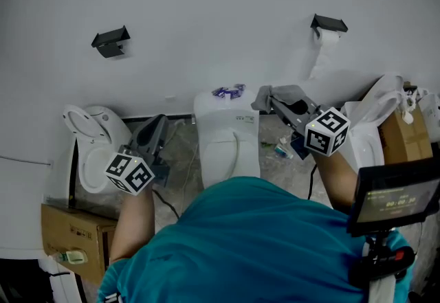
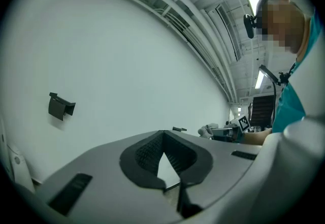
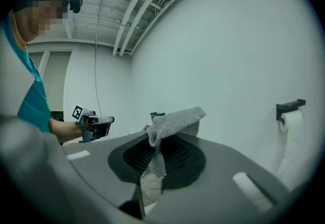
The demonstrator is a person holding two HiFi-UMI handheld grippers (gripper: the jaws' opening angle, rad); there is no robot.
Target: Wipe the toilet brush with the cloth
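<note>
My right gripper is held up over the toilet's right side, shut on a grey cloth. In the right gripper view the cloth is bunched over the jaw tips and a strip of it hangs down between the pads. My left gripper is raised to the left of the toilet, jaws shut with nothing between them. The left gripper view shows its pads meeting at the tips against the bare wall. No toilet brush shows in any view.
A white toilet stands ahead against the wall, with a purple item on its tank. A second toilet is at the left, above a cardboard box. A paper roll holder hangs at the right, over a white bag.
</note>
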